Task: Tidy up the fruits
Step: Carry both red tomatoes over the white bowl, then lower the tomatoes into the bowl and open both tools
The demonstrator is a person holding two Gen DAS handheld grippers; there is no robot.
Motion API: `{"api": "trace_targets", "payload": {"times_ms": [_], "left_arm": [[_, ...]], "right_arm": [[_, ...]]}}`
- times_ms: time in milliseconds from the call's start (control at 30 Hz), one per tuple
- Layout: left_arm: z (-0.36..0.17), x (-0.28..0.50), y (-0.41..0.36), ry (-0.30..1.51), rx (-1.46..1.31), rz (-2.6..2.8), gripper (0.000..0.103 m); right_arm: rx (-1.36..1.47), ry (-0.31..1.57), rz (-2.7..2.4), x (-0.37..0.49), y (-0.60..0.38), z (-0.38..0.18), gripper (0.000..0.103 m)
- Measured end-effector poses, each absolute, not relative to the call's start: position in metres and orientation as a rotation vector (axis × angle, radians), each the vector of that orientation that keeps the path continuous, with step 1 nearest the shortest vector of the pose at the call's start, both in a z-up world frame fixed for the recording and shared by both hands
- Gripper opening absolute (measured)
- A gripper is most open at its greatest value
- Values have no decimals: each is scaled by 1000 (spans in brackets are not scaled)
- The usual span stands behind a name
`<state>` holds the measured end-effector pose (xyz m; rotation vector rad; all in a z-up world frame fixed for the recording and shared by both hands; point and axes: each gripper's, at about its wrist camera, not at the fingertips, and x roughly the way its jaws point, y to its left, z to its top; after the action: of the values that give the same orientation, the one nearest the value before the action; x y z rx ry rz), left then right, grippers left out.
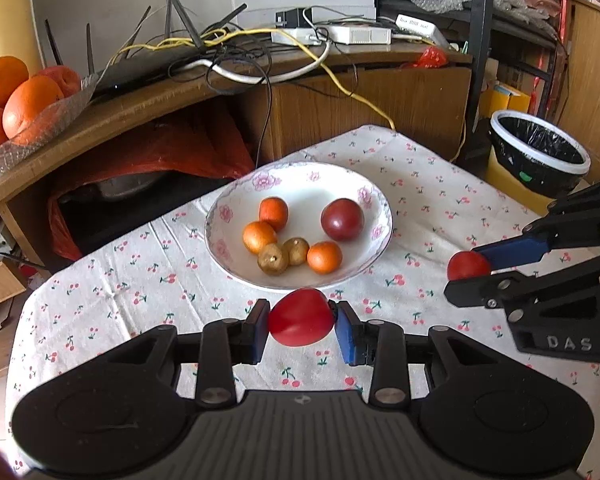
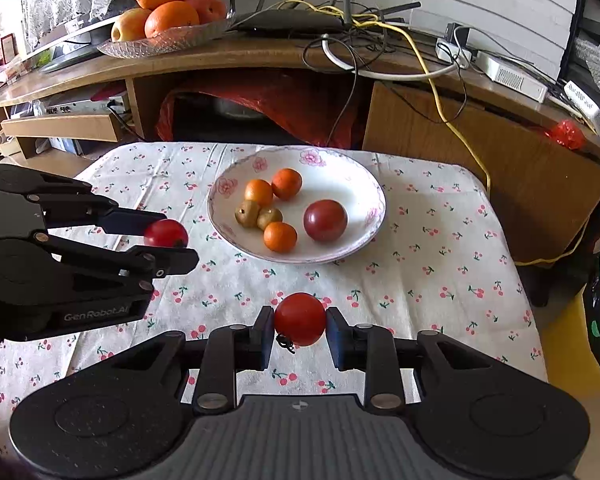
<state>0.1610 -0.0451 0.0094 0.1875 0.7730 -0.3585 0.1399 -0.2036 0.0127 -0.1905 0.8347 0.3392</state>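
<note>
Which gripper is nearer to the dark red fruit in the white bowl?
Too close to call. The left gripper and the right gripper each hold a red tomato above the cloth, short of the bowl, about equally far from the dark red fruit.

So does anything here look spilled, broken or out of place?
Nothing spilled or broken. The white bowl sits upright on the cherry-print tablecloth with its fruit inside. The only fruit outside it are two red tomatoes, one clamped in the left gripper and one in the right gripper. The cloth is only creased.
</note>
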Motion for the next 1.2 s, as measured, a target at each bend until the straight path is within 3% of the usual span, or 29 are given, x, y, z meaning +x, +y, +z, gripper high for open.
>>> {"api": "trace_targets", "payload": {"times_ms": [700,1200], "left_arm": [[15,205,-51,729,187,-338,44],[-12,246,-62,777,201,-327,44]], "right_arm": [[-151,799,347,187,-199,16,24],[-141,788,343,246,-196,-2,24]]}}
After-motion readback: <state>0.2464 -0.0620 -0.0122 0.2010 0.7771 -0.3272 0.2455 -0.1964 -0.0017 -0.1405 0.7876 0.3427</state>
